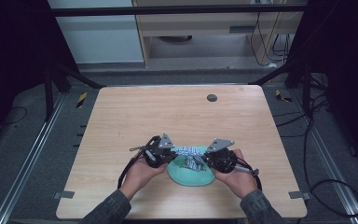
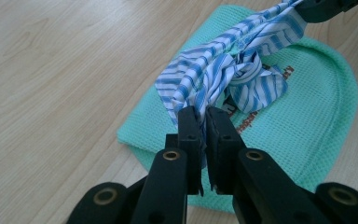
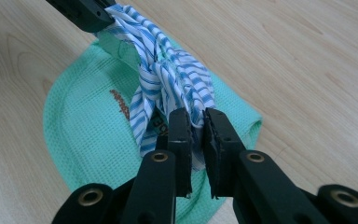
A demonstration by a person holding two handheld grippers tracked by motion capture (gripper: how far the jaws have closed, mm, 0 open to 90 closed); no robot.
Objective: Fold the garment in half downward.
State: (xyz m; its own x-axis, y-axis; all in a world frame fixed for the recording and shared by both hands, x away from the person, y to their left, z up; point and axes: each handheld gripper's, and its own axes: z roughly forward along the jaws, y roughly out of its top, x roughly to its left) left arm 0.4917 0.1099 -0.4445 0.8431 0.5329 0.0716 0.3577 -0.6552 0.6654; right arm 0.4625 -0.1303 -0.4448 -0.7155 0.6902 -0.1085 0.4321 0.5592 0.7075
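Both grippers, left (image 2: 204, 116) and right (image 3: 196, 119), are pinching the striped cloth (image 2: 223, 74) nearly closed above the green towel (image 2: 307, 121). They are probably spreading it. Next, pulling outward seems needed.

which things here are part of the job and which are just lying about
In the job:
striped cloth, held at both ends
left hand-held gripper, shut on the cloth
right hand-held gripper, shut on the cloth
green towel, lying under the cloth

Lying about:
dark round cap at the table's far edge
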